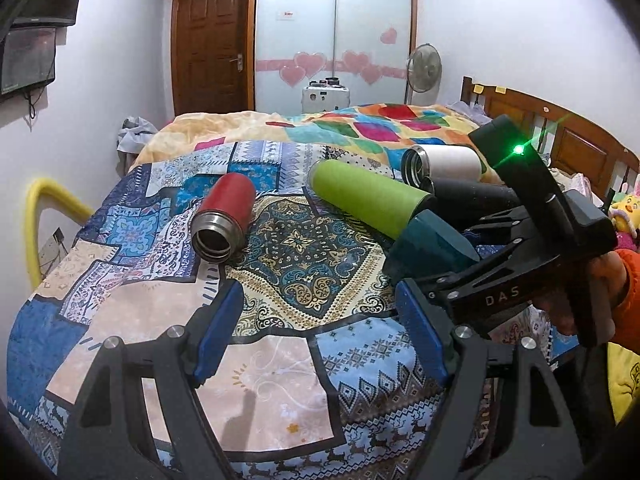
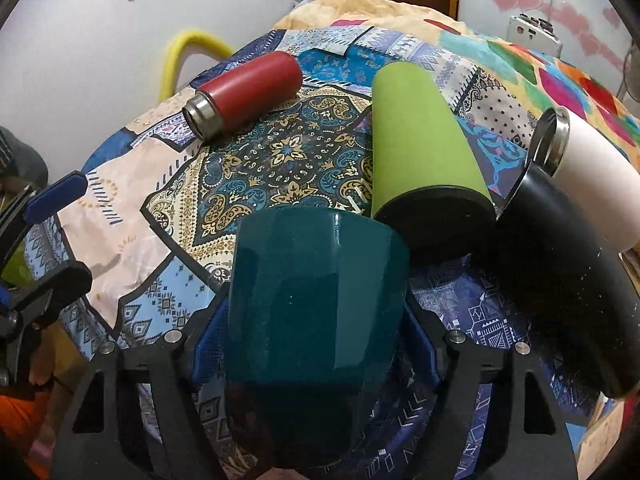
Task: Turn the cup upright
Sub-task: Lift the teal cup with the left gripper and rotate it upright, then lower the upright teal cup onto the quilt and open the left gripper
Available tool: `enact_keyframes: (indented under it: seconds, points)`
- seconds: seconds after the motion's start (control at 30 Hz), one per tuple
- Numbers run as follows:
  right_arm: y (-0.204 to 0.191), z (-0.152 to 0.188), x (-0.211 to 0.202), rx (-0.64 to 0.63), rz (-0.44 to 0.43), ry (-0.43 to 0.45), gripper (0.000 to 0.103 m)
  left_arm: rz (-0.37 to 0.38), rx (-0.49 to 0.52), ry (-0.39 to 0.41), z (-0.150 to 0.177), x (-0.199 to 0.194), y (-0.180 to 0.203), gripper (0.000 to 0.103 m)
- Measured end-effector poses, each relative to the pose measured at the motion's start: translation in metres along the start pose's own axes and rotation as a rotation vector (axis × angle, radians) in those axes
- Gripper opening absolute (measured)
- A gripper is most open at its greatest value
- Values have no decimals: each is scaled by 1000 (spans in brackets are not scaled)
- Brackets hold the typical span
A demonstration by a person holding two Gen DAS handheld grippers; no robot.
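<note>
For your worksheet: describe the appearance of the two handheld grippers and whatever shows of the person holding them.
Both the left gripper and the right gripper have black skeletal frames with cut-outs, silver pivot bolts and blue finger pads. The right one's black body shows white letters "DAS" and a glowing green light. An orange sleeve covers the right wrist.

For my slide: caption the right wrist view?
Right gripper clamps teal cup; four flasks lie on the patterned bedspread.

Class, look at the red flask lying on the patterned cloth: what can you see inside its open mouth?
The red flask lies on its side, mouth toward the left wrist camera. Inside shows a steel threaded rim, then darkness; any contents deeper in cannot be seen.
</note>
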State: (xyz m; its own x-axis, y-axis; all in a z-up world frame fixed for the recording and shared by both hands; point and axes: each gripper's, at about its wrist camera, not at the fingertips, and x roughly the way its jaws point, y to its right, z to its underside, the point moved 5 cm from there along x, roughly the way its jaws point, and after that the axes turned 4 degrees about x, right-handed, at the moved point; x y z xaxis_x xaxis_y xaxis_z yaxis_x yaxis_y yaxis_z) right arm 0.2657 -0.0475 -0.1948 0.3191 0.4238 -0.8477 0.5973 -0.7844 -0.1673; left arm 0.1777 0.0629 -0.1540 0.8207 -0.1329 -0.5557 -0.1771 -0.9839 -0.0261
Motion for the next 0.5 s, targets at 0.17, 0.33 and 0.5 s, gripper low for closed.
enact_keyframes:
  seconds: [0.17, 0.33, 0.5]
  points:
    - [-1, 2, -11, 2, 12, 46, 73, -10, 12, 9, -2, -2, 1, 78]
    - [-5, 3, -33, -21, 25, 126, 72, -17, 6, 13, -4, -4, 2, 78]
    - [-8, 3, -45, -45, 46, 176, 71, -19, 1, 20, -7, -6, 4, 78]
